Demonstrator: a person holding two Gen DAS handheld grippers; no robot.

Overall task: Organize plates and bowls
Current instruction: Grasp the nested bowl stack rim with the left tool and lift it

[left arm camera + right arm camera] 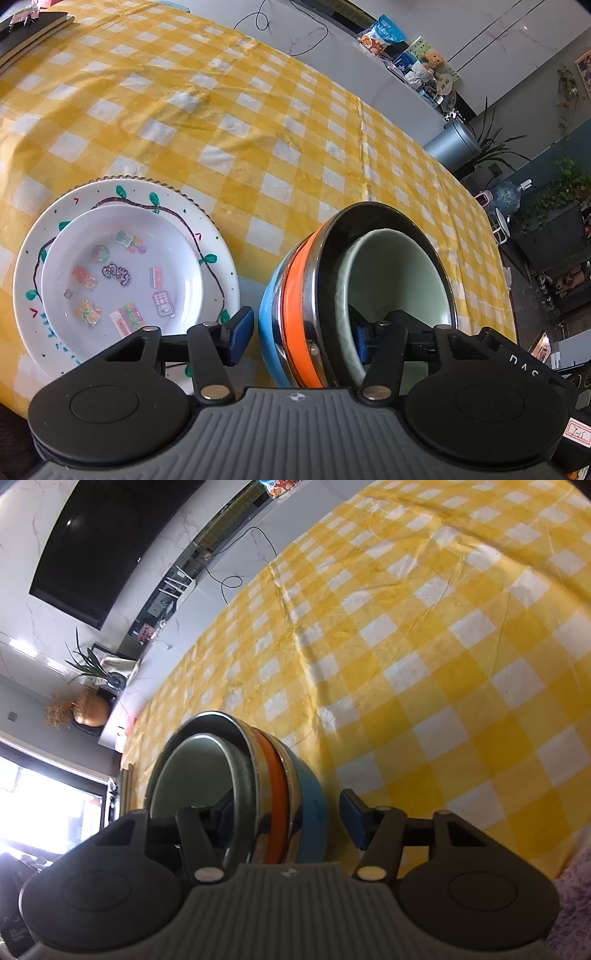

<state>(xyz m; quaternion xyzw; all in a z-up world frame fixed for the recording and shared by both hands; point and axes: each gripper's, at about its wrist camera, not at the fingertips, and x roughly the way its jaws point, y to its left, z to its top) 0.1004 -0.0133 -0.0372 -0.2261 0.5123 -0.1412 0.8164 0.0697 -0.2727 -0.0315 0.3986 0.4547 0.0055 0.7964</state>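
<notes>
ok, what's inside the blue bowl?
Nested in the blue bowl are an orange bowl, a shiny steel bowl, then a pale green bowl innermost. The green bowl's bottom is hidden behind the left gripper.

Nested bowls (280, 775) between right gripper (291, 812) jaws, checked tablecloth (443, 646) beneath.

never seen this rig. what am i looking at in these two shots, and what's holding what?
There is no robot. A person holds a two-finger gripper in each hand, each with a fisheye camera looking along its fingers. One picture comes from the left gripper, the other from the right gripper. On the yellow checked tablecloth are nested bowls and a small stickered plate on a larger painted plate. Each gripper straddles the bowls' rim, one finger inside and one outside. A gap shows at each outer pad, so nothing is gripped yet.
</notes>
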